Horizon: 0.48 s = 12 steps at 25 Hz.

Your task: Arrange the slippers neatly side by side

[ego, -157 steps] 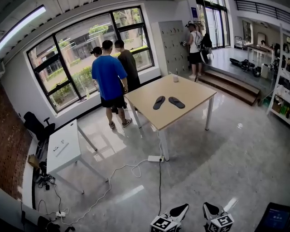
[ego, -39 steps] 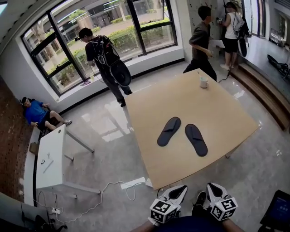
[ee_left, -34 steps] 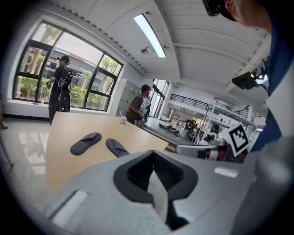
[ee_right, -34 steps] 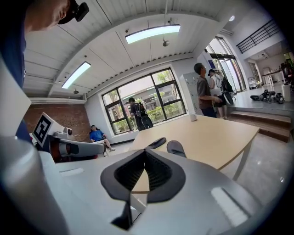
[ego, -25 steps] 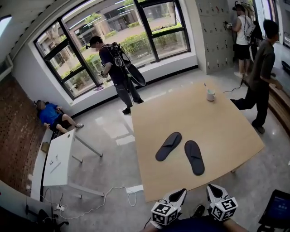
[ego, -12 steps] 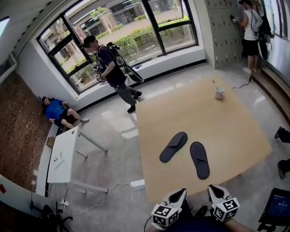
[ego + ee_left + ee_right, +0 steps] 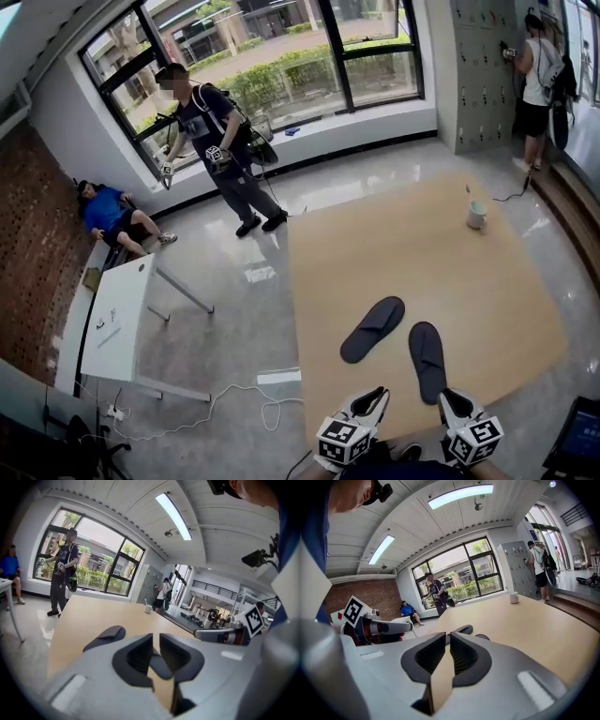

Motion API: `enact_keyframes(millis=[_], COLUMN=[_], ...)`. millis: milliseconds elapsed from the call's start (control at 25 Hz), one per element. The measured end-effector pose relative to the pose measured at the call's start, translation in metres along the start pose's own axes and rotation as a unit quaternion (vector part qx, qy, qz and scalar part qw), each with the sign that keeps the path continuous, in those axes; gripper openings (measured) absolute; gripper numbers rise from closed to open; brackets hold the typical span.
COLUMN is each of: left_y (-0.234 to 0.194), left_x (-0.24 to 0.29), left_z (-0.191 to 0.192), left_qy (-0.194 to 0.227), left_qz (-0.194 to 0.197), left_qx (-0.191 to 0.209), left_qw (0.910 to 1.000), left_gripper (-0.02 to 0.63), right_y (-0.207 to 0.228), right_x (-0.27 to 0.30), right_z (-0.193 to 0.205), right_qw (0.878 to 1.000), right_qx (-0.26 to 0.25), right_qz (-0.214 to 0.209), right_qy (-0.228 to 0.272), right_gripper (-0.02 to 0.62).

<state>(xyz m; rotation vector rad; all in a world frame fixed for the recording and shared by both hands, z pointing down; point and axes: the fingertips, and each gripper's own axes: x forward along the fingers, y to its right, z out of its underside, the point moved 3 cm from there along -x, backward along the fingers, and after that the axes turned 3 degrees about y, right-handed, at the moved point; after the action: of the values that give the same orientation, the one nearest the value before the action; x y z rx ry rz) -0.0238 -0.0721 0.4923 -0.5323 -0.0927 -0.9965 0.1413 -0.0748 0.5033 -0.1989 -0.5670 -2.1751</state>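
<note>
Two dark slippers lie on the wooden tabletop (image 7: 487, 291), near the edge closest to the person who holds the grippers. The left slipper (image 7: 373, 328) lies at a slant. The right slipper (image 7: 427, 361) runs almost straight away from the near edge. Their far ends come close together without touching, and their near ends splay apart.

The left gripper (image 7: 375, 398) hangs at the near edge, just short of the left slipper. Its fingers stand narrow and are opening, with nothing gripped between them. The right gripper (image 7: 448, 398) hangs beside it, close to the near end of the right slipper. Its fingers are all but together and hold nothing. Neither gripper touches a slipper.

A white cup (image 7: 476, 216) stands alone at the far right of the tabletop, well apart from the slippers. Beyond the tabletop, a person in dark clothes (image 7: 216, 150) walks past the big windows (image 7: 281, 47) with a marker-cube gripper in hand. A person in a blue shirt (image 7: 103, 208) sits on the floor against the wall. Another person (image 7: 536, 84) stands at the grey lockers. A small white table (image 7: 117, 319) stands at the left, above a white cable (image 7: 253, 403) that trails across the glossy floor.
</note>
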Motion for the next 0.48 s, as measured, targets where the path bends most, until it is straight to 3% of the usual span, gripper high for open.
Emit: enact_keyframes(millis=[240, 480], left_y=[-0.047, -0.062], left_x=[-0.003, 0.006], left_z=[-0.039, -0.046], left_qy=[0.010, 0.000], left_qz=[0.000, -0.017], left_qx=[0.037, 0.045], left_qw=[0.9993, 0.9989], left_gripper=[0.071, 0.100], right_y=[-0.027, -0.026], right_x=[0.050, 0.073], right_z=[-0.026, -0.030], right_qw=[0.999, 0.997], right_qx=[-0.027, -0.021], right_qz=[-0.025, -0.075], right_qy=[0.008, -0.005], right_gripper=[0.081, 0.144])
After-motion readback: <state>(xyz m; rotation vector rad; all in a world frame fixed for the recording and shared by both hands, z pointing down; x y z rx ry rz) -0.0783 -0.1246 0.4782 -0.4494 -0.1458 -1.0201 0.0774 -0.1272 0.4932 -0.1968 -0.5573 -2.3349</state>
